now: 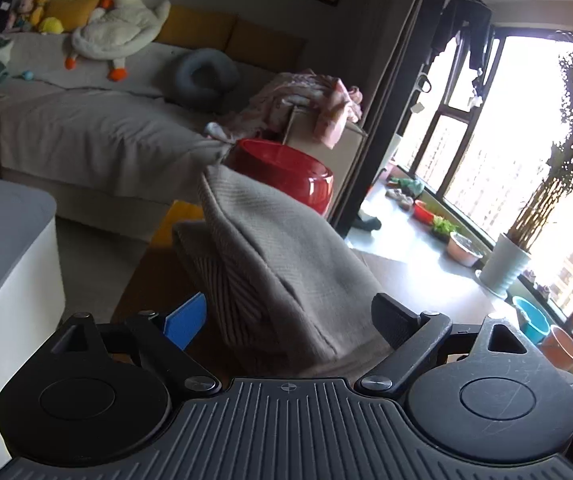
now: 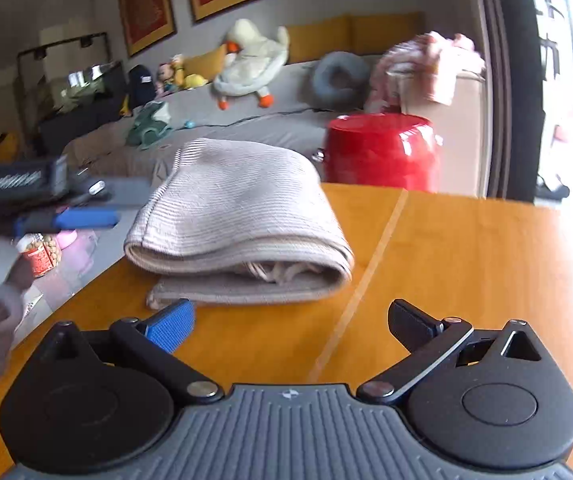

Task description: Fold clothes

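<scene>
While the folded beige ribbed knit garment [image 2: 238, 220] lies on the orange wooden table [image 2: 466, 264], both tools are seen released. The right gripper [image 2: 290, 322] is spread wide just short of the fold, gripping nothing. The left gripper [image 1: 290, 316] is likewise spread, cloth between its fingers but unpinched (white lettering on its blurred body cannot be read).

In your right wrist view the left tool [image 2: 66, 204] is smeared by motion and cut off by the left edge, so you cannot read how its jaws stand there. In your left wrist view the folded garment [image 1: 286, 264] hides the bench beneath it, and the window [image 1: 526, 152] is blown out white.
</scene>
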